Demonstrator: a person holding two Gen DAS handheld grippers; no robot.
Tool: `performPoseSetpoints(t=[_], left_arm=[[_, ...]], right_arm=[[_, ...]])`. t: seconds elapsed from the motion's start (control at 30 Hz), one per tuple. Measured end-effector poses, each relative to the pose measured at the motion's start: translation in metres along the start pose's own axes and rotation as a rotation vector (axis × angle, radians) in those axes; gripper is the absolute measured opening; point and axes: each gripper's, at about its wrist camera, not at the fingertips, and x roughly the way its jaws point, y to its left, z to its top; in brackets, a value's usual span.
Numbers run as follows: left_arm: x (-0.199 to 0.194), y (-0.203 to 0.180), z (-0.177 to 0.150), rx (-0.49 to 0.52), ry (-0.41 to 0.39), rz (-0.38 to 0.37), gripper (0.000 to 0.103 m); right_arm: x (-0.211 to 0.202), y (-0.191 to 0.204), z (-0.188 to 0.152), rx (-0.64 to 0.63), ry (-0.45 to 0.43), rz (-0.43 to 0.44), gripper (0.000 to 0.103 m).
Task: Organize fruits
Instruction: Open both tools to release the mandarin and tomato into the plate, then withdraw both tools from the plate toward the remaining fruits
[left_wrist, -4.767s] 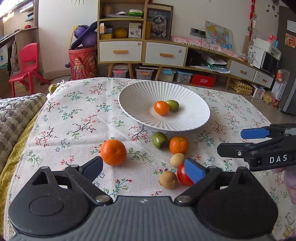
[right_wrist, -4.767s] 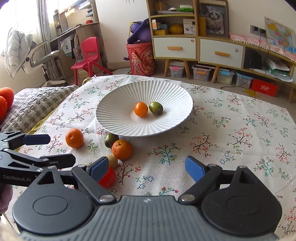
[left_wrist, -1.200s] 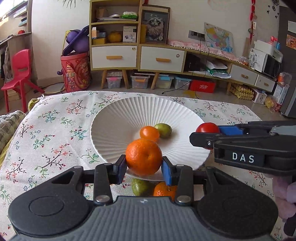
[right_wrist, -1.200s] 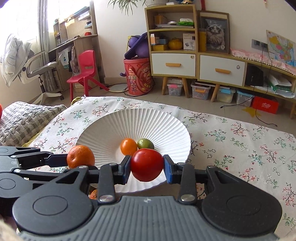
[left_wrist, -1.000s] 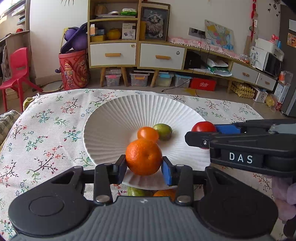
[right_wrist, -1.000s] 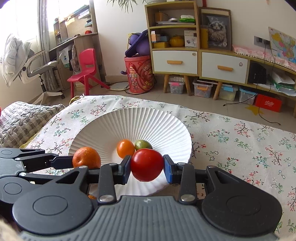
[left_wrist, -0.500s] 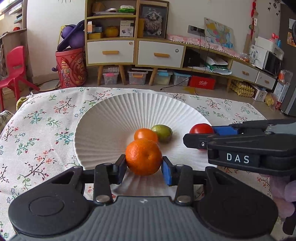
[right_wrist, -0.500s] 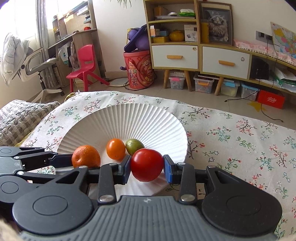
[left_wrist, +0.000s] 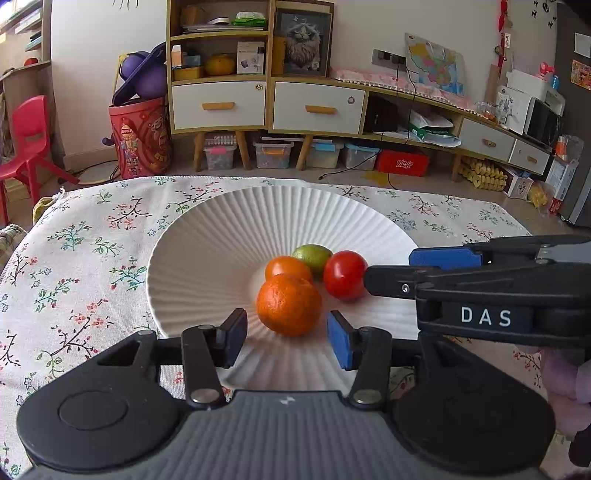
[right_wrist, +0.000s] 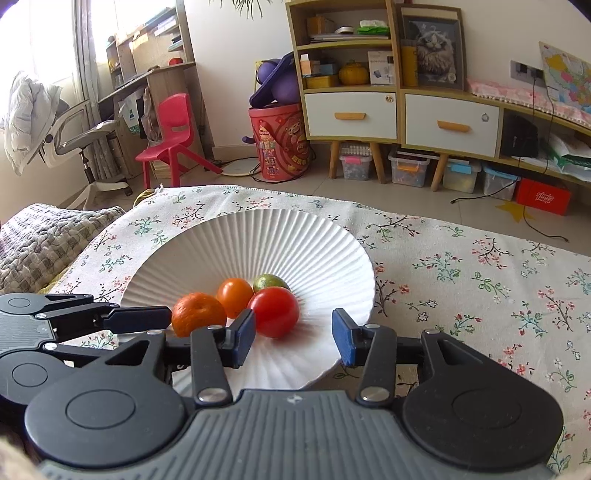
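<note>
Floral-clothed table, white plate (left_wrist: 229, 236): left gripper (left_wrist: 286, 334) and right gripper (right_wrist: 293, 341), jaws opening, released mandarin (left_wrist: 289, 304) and tomato (right_wrist: 274, 311) just ahead.

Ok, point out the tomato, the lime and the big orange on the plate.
tomato (right_wrist: 275, 312), right wrist view, middle of its red skin
lime (left_wrist: 313, 255), left wrist view, its visible top
big orange (left_wrist: 289, 304), left wrist view, its centre

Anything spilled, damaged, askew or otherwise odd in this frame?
Nothing stands out. The ribbed white plate sits flat on the floral tablecloth, holding a large orange mandarin, a small orange fruit, a green fruit and a red tomato, all intact and clustered together.
</note>
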Motion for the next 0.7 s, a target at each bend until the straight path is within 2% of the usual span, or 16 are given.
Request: performPoseSetpoints(t=[0.13, 0.47, 0.57, 0.7], left_arm=[[-0.006, 0.001, -0.001, -0.007, -0.006, 0.002, 0.046], [-0.037, 0.004, -0.008, -0.009, -0.046, 0.008, 0.072], [-0.045, 0.005, -0.012, -0.006, -0.049, 0.018, 0.077], [-0.053, 0.009, -0.018, -0.004, -0.052, 0.025, 0.079]], right_arm=[[-0.006, -0.001, 0.000, 0.007, -0.003, -0.009, 0.053], [-0.026, -0.002, -0.007, 0.034, -0.004, -0.043, 0.068], [-0.032, 0.001, -0.010, 0.027, -0.010, -0.043, 0.075], [-0.038, 0.005, -0.018, 0.021, -0.008, -0.045, 0.084]])
